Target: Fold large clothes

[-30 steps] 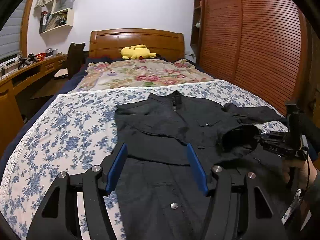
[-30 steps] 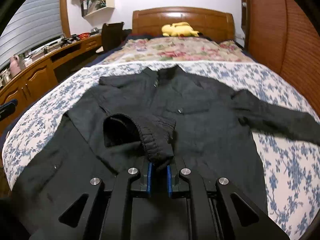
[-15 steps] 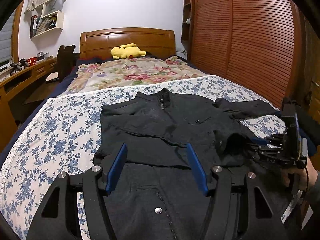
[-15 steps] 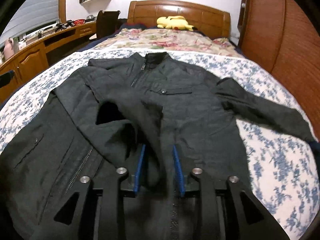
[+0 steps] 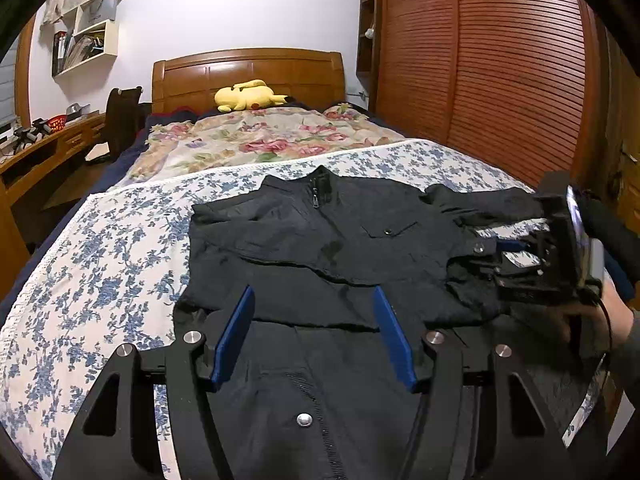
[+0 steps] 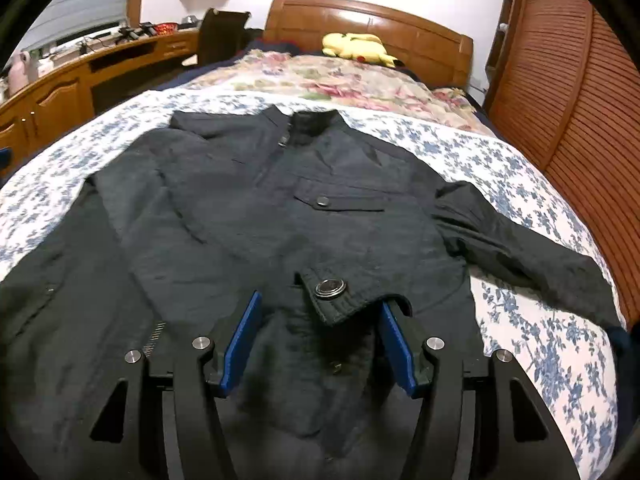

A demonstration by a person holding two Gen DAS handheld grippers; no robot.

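A black jacket (image 5: 340, 240) lies front up on the blue-flowered bedspread (image 5: 100, 260), collar toward the headboard. One sleeve is folded across its chest, and the cuff with a snap button (image 6: 332, 294) rests flat on the front. My right gripper (image 6: 320, 300) straddles that cuff with its jaws opening, the blue pads (image 6: 240, 336) clear of the cloth. In the left wrist view the right gripper (image 5: 496, 258) sits low at the jacket's right side. The other sleeve (image 6: 520, 248) stretches out to the right. My left gripper (image 5: 313, 294) hovers open over the jacket's lower front, holding nothing.
A floral quilt (image 5: 260, 140) and a yellow plush toy (image 5: 248, 96) lie near the wooden headboard (image 5: 248, 72). Slatted wardrobe doors (image 5: 500, 80) line the right side. A desk (image 6: 60, 92) and a chair (image 6: 220, 36) stand to the left. A person's hand (image 5: 616, 316) holds the right gripper.
The right gripper went from shut on the raised cuff to spread wide, and the cuff dropped flat onto the jacket's front. The left gripper stayed open and drifted slightly.
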